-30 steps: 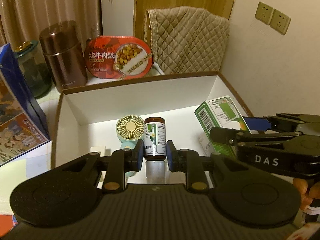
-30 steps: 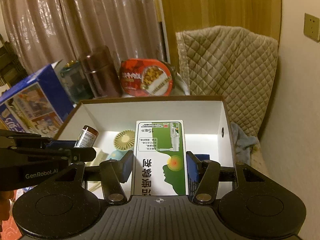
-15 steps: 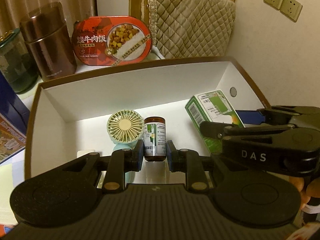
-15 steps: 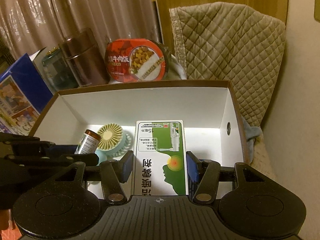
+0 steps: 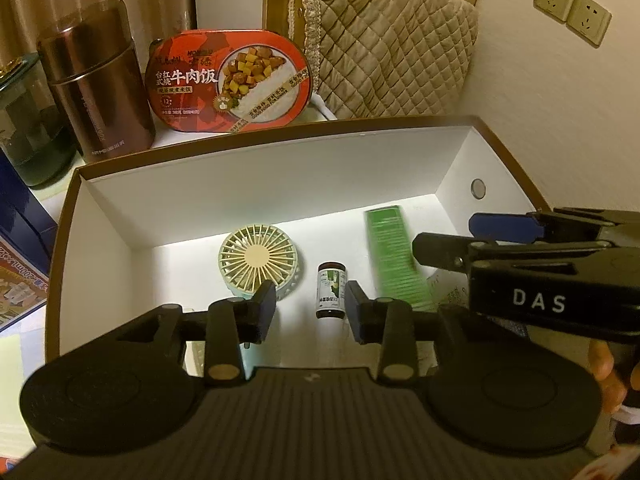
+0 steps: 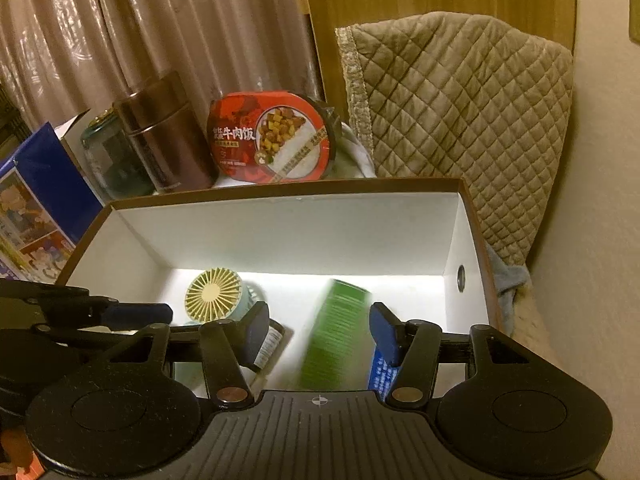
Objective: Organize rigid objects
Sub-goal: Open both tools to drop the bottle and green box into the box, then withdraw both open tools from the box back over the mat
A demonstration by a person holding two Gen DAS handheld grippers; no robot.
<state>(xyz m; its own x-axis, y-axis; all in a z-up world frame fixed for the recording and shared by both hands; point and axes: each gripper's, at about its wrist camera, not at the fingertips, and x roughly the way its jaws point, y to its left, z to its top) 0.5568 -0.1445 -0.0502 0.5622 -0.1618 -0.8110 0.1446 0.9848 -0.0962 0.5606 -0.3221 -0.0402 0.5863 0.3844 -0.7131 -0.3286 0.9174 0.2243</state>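
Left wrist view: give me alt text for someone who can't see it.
The left gripper hangs open over a white-lined box, its jaws just opened off a small brown bottle between them. A fan lies left of the bottle, a blurred green carton right.

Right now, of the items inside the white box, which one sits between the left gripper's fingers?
The small brown glass bottle with the green-and-white label. The round cream fan sits left of it, the blurred green carton right.

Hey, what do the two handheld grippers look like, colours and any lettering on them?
Both are matte black plastic. The left gripper and the right gripper each have two round housings, a ribbed centre plate, brass-coloured pivot pins and blue finger pads. The right one's side reads DAS.
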